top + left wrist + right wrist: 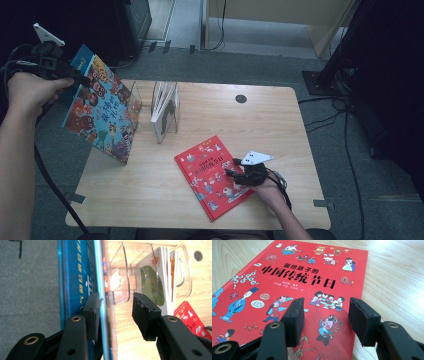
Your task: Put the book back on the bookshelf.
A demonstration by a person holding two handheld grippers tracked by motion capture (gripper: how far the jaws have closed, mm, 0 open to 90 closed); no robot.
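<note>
Left gripper view: blue book spine (77,277).

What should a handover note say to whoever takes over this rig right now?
Left claw: open, one pad beside the blue-spined picture book, which stands tilted at the clear plastic book rack; whether it leans on the rack is unclear.
Right claw: open, over the red hardcover picture book lying flat on the wooden table.
Done: one thin white book stands in the rack.
Left: seat the blue-spined book, then rack the red one.
</note>
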